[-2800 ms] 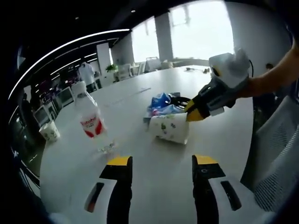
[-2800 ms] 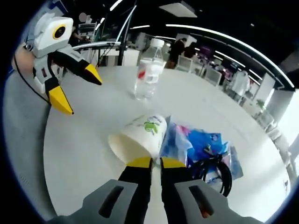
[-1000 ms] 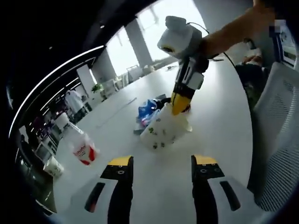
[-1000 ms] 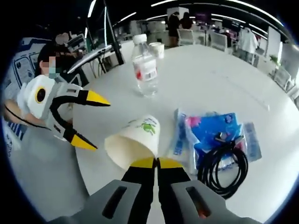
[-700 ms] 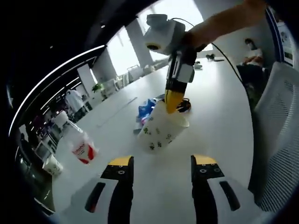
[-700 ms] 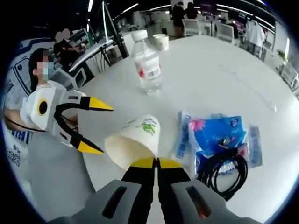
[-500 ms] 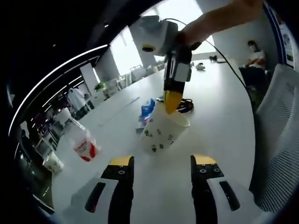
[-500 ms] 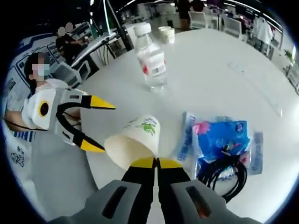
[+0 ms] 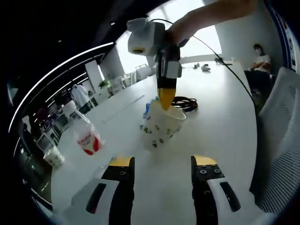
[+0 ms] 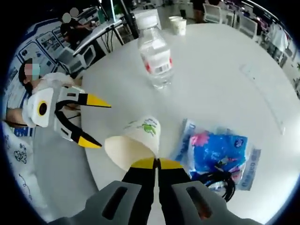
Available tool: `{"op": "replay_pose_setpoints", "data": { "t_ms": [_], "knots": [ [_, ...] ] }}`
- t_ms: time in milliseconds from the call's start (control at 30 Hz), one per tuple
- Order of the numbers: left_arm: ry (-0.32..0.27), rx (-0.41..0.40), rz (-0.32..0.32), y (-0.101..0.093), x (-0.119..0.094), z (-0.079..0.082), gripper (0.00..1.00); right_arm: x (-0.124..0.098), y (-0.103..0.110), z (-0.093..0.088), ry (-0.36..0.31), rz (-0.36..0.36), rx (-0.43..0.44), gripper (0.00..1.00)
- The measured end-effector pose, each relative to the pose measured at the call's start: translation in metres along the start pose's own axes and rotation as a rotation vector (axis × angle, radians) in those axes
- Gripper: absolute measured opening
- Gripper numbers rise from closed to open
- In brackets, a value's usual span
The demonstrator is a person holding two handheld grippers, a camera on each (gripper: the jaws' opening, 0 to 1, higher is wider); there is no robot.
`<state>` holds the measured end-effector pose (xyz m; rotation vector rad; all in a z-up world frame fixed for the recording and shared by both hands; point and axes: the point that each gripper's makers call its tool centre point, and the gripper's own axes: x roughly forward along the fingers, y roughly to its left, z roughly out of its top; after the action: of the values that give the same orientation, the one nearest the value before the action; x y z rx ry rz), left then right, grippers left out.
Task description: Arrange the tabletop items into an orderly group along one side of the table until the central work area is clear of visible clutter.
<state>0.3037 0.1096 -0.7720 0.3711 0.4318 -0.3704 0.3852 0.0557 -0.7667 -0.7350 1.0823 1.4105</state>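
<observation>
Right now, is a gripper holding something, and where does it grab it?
The right gripper pinches the paper cup by its rim. The left gripper holds nothing.

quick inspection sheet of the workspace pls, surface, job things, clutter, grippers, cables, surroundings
surface: white table, mostly bare.
job's things: paper cup pinched at its rim and lifted clear of the table; water bottle upright; second paper cup at the far edge.
clutter: blue packets lying flat beside the cable.
grippers: right gripper shut on the paper cup; left gripper open, holding nothing, beside the cup.
cables: black cable coiled, partly on the packets.
surroundings: open office with desks, a mesh chair, people seated and standing.
</observation>
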Motion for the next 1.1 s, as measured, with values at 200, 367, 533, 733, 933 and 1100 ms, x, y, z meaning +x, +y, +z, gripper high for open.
{"op": "replay_pose_setpoints", "data": {
  "t_ms": [200, 367, 533, 733, 933, 1100],
  "knots": [
    [-0.005, -0.010, 0.008, 0.003, 0.000, 0.001, 0.45, -0.007, -0.002, 0.006, 0.082, -0.001, -0.042, 0.00],
    [-0.012, -0.024, 0.018, 0.006, 0.000, 0.001, 0.45, -0.011, -0.014, 0.018, 0.154, -0.009, -0.078, 0.00],
    [-0.011, -0.038, 0.028, 0.009, -0.001, -0.001, 0.45, -0.017, -0.018, 0.033, 0.171, 0.003, -0.085, 0.00],
    [-0.015, -0.054, 0.043, 0.014, -0.002, -0.002, 0.44, -0.015, -0.021, 0.035, 0.224, 0.007, -0.073, 0.00],
    [-0.024, -0.068, 0.052, 0.020, -0.001, -0.001, 0.45, -0.010, -0.022, 0.039, 0.267, 0.015, -0.077, 0.00],
    [-0.027, -0.045, 0.053, 0.029, 0.014, 0.004, 0.46, -0.008, -0.019, 0.037, 0.301, 0.027, -0.082, 0.00]
  ]
}}
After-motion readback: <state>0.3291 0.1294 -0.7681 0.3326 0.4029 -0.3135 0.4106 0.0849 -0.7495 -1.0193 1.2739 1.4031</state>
